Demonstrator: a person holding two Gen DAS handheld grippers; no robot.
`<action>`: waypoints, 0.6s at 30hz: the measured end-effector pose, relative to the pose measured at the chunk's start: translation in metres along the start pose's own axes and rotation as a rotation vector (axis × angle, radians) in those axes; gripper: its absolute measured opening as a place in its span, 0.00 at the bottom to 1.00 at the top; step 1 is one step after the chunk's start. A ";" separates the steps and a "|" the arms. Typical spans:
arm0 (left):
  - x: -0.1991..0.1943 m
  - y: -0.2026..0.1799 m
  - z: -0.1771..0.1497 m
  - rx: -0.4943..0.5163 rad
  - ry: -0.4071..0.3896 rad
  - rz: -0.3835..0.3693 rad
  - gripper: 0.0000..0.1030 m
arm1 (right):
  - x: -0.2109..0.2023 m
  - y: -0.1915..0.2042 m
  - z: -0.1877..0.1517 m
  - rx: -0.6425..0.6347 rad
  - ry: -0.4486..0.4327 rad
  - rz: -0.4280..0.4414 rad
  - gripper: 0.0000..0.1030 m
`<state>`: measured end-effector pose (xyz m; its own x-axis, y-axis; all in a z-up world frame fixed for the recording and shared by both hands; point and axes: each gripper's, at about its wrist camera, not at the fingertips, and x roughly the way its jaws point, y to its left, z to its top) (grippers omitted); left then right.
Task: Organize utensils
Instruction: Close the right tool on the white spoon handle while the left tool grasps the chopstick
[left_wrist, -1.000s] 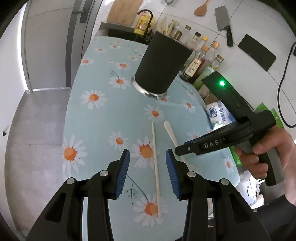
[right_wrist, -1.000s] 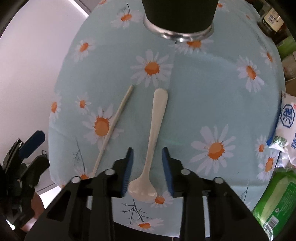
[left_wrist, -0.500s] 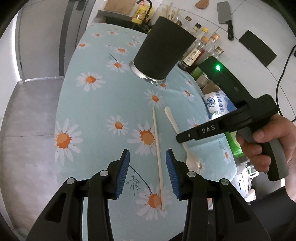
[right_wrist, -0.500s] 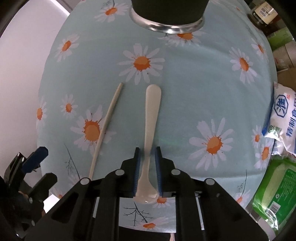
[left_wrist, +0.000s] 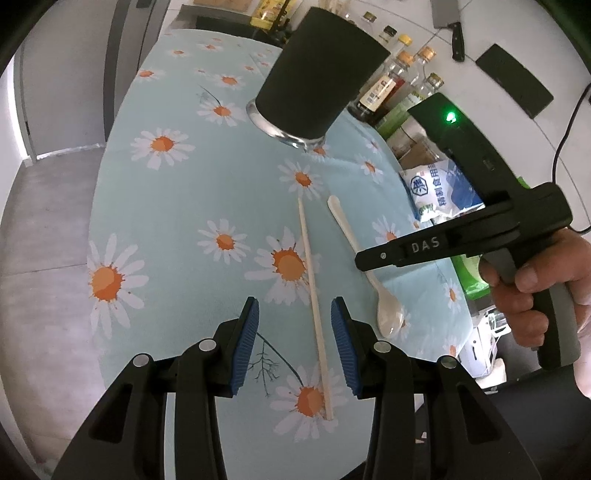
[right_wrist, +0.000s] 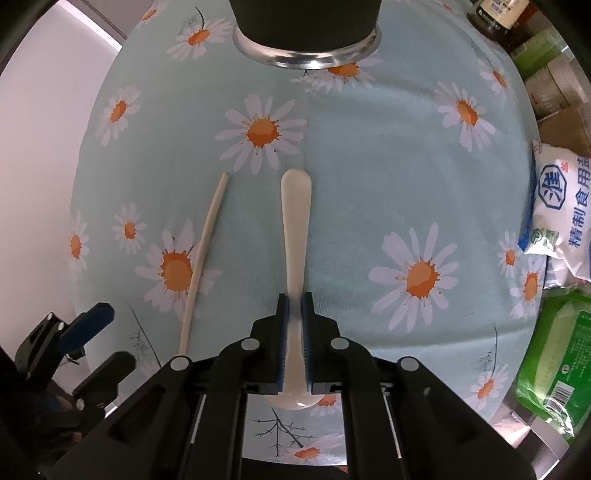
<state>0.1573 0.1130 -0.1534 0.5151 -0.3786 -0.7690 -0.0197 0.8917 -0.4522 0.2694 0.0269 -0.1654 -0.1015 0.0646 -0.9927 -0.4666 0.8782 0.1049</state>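
A white spoon (right_wrist: 294, 229) lies on the daisy tablecloth (right_wrist: 369, 166), handle toward a black utensil cup (right_wrist: 306, 22). My right gripper (right_wrist: 294, 306) is shut on the spoon's handle, just above its bowl. In the left wrist view the spoon (left_wrist: 354, 243) shows under the right gripper (left_wrist: 364, 260). A wooden chopstick (left_wrist: 312, 295) lies left of the spoon; it also shows in the right wrist view (right_wrist: 203, 258). My left gripper (left_wrist: 293, 321) is open above the chopstick's near half, not touching it. The cup (left_wrist: 317, 74) stands beyond both.
Sauce bottles (left_wrist: 399, 81) stand right of the cup. A salt bag (right_wrist: 561, 214) and a green packet (right_wrist: 554, 354) lie off the table's right edge. A cleaver (left_wrist: 448, 22) hangs on the wall. The table's near edge is just under both grippers.
My right gripper closed on the spoon's handle. The left gripper drew back and up a little, staying open over the chopstick.
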 end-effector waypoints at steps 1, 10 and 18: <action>0.001 -0.001 0.000 0.003 0.003 0.005 0.38 | 0.001 -0.007 -0.001 -0.008 -0.001 0.007 0.08; 0.018 -0.018 0.005 0.015 0.055 0.066 0.38 | -0.023 -0.039 -0.023 -0.052 -0.034 0.125 0.08; 0.036 -0.036 0.012 0.030 0.122 0.156 0.38 | -0.047 -0.077 -0.031 -0.077 -0.078 0.226 0.08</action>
<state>0.1873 0.0700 -0.1596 0.4005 -0.2608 -0.8784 -0.0649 0.9481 -0.3112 0.2833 -0.0588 -0.1253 -0.1438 0.2946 -0.9447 -0.5058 0.7987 0.3260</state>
